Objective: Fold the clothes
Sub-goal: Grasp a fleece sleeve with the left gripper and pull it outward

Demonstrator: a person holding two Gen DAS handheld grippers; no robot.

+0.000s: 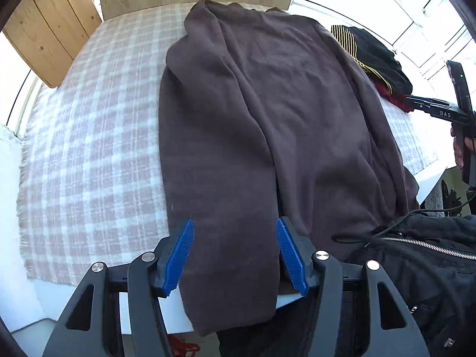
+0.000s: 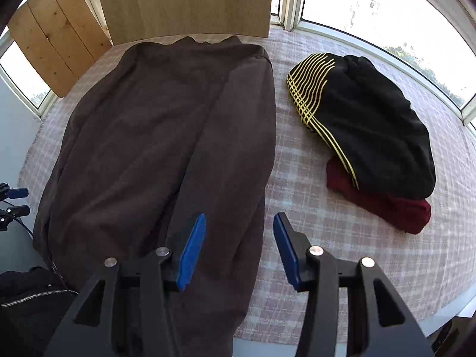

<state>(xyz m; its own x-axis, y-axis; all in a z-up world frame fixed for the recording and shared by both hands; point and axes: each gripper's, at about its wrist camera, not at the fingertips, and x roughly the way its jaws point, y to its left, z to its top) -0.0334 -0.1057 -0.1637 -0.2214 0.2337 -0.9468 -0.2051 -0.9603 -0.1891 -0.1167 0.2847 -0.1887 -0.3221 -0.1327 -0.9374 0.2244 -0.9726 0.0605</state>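
Now the brown garment point(image 1: 253, 125) lies lengthwise on the table point(image 1: 89, 148), hem overhanging the near edge. Left gripper point(image 1: 235, 255) and right gripper point(image 2: 239, 250) hover, fingers spread, empty; pinch both hem corners evenly, then fold away.

A table point(image 2: 452, 306) with a white edge is covered by a pink-and-white checked cloth point(image 2: 312, 238), fringed along its left side. On the cloth a brown garment point(image 2: 154, 148) is laid out lengthwise, both sides folded inward; its near end is draped over the table's front edge. To its right, apart from it, a folded black garment with yellow stripes point(image 2: 372, 125) is stacked on a folded dark red garment point(image 2: 395, 208), which lies directly on the cloth.
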